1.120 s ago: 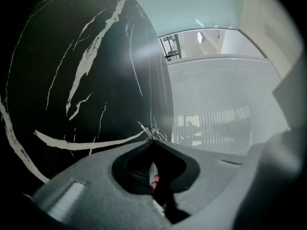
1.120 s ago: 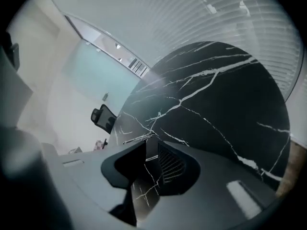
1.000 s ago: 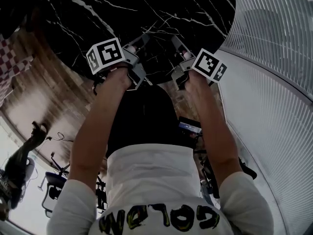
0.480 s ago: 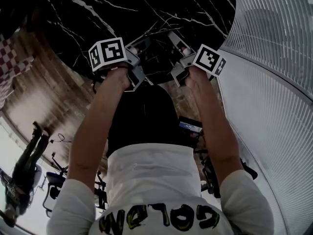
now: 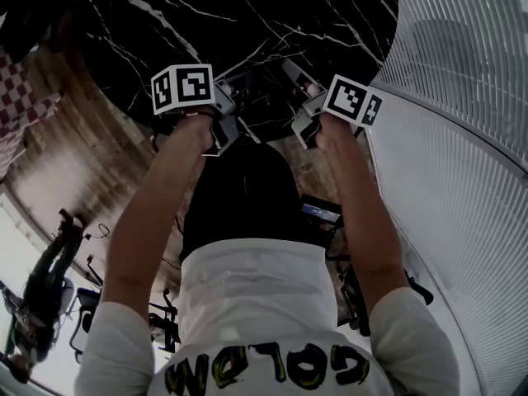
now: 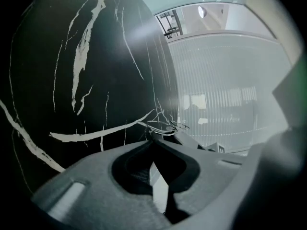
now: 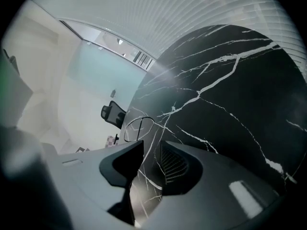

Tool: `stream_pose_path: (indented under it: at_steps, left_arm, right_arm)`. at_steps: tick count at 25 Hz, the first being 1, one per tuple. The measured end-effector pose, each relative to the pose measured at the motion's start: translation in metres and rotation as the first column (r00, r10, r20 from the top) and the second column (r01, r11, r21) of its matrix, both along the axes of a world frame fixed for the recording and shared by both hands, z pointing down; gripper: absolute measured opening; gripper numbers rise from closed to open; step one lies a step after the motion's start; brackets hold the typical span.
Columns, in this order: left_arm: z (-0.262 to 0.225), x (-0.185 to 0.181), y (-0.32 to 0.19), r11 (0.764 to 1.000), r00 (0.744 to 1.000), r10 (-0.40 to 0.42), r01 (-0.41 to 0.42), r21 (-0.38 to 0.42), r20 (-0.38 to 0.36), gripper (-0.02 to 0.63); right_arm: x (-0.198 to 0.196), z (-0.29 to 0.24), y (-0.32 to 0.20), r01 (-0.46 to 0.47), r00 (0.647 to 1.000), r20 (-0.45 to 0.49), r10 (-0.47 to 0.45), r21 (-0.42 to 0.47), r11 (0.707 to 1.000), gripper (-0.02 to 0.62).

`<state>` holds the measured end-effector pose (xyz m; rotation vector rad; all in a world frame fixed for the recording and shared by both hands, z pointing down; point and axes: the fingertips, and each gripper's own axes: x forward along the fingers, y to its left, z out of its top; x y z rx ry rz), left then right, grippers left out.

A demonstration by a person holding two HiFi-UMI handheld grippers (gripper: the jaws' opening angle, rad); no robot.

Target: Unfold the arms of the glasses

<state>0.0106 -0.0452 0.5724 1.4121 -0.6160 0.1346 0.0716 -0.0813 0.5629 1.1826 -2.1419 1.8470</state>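
The left hand-held gripper is staying out of the action in one sense only: its jaws are closed tight, and the thin wire glasses are meeting its tips at about 1 o'clock, so it is most likely pinching the frame and holding it just above the black marbled surface. The right hand-held gripper is the one changing: its jaws have just been opening and are now standing wide apart, with only the surface showing through the gap and nothing between the pads. In its own view one lens loop is sitting just beyond its tips at 11 o'clock, clear of them. That is reading as a release, perhaps after working on an arm, though the wire is too fine to say whether either arm is swung out. In the head view both are hovering close together over the near edge of the surface.
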Motion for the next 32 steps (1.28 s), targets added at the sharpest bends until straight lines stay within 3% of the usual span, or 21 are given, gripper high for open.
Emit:
stream_pose_path:
  at_steps: [9, 21, 24, 32]
  left_arm:
    - [-0.003, 0.008, 0.014, 0.993, 0.992, 0.114, -0.114, 0.000, 0.044, 0.003]
    - [-0.004, 0.013, 0.035, 0.955, 0.949, 0.294, -0.297, 0.007, 0.118, 0.003]
    - [-0.003, 0.014, 0.038, 0.953, 0.947, 0.300, -0.302, -0.005, 0.114, 0.003]
    - [-0.004, 0.014, 0.033, 0.974, 0.971, 0.228, -0.227, -0.028, 0.070, 0.003]
  right_arm:
    - [0.000, -0.003, -0.004, 0.012, 1.000, -0.004, -0.012, -0.003, 1.000, 0.112]
    - [0.000, 0.006, -0.002, 0.041, 0.999, -0.031, -0.042, -0.035, 0.999, 0.110]
    - [0.001, 0.010, -0.001, 0.063, 0.997, -0.051, -0.065, -0.047, 0.997, 0.109]
    - [0.009, 0.004, 0.006, 0.094, 0.992, -0.080, -0.099, -0.065, 0.993, 0.118]
